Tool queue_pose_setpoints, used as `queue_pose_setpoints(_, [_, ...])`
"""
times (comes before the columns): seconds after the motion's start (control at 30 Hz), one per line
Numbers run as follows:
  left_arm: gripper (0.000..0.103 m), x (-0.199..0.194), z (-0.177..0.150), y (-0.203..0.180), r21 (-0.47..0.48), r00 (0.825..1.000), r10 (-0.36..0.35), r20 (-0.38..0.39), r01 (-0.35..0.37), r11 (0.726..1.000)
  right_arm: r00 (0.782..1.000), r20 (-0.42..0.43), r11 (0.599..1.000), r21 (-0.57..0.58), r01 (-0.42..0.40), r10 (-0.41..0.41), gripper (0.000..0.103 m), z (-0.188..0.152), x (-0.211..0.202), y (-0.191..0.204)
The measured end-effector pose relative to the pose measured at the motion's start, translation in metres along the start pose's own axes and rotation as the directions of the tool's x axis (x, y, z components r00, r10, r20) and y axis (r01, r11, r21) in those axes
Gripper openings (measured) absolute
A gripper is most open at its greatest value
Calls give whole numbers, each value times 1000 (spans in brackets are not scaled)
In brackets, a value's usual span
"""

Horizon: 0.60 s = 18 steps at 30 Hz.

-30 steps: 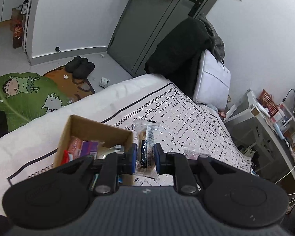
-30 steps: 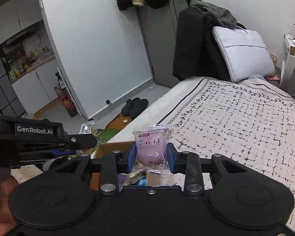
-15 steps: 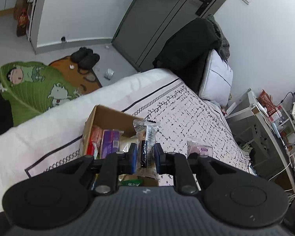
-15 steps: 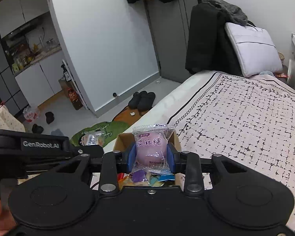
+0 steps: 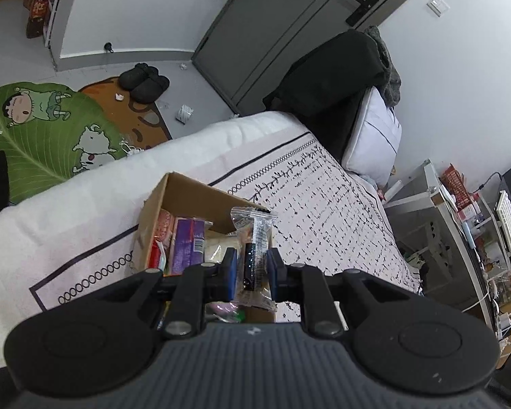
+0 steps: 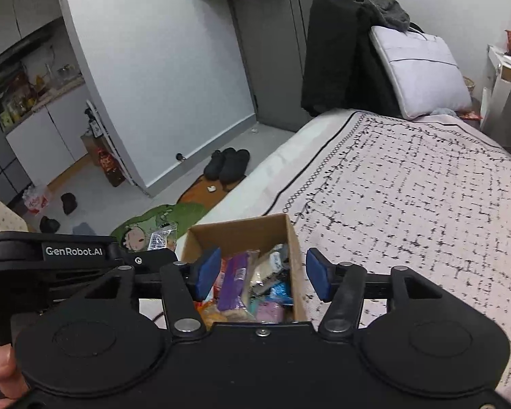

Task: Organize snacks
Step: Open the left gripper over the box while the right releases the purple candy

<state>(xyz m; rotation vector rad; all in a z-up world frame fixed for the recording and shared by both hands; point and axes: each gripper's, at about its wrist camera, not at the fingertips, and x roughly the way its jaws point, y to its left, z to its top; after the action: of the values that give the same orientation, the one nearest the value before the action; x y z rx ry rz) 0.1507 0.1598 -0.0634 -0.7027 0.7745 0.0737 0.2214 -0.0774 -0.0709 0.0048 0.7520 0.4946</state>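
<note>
1. The left gripper [image 5: 252,274] was pinching a clear-wrapped dark snack bar [image 5: 253,255], its blue pads pressed on the wrapper's lower half. The bar's long axis stood upright in the frame, running away from the claw, with the crimped top end sticking up above the fingertips.

2. The cardboard box [image 5: 190,192] sat on the patterned bed cover [image 5: 323,211], at centre of the left wrist view. It lay just beyond and slightly to the left of the held bar, and the bar's top overlapped the box's right wall in the picture. Whether the bar was over the opening or just outside that wall could not be told.

3. The right gripper [image 6: 262,274] had just been opening; its jaws stood spread with nothing between them. In the lower centre of the right wrist view the open box [image 6: 242,230] showed directly beyond the gap, full of mixed packets, among them a pink packet [image 6: 271,311] near the bottom edge.

4. The left gripper appeared at the left edge of the right wrist view, beside the box's left wall.

5. Judged from this, the left hand was the one with a snack left to place. The move would likely turn on carrying the bar slightly left, to hang clearly over the opening.
</note>
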Motion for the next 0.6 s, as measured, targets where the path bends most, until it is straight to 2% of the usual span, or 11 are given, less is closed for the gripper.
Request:
queue_pose_setpoints(0.17, [18, 12, -5, -4, 8, 999, -10, -39, 10, 1000, 1000, -1, 1000, 12, 20, -20, 64, 1, -1, -7])
queue_pose_setpoints(0.3, [25, 16, -7, -6, 15, 999, 32, -43, -32, 999, 1000, -3, 999, 21, 25, -25, 69, 1, -1, -11])
queue_pose_setpoints(0.47, [53, 14, -5, -2, -12, 998, 49, -44, -50, 999, 1000, 7, 999, 29, 22, -22, 73, -2, -5, -14])
queue_pose_setpoints(0.6, [63, 5, -5, -3, 3, 996, 81, -27, -81, 997, 1000, 13, 999, 40, 15, -15, 78, -5, -10, -16])
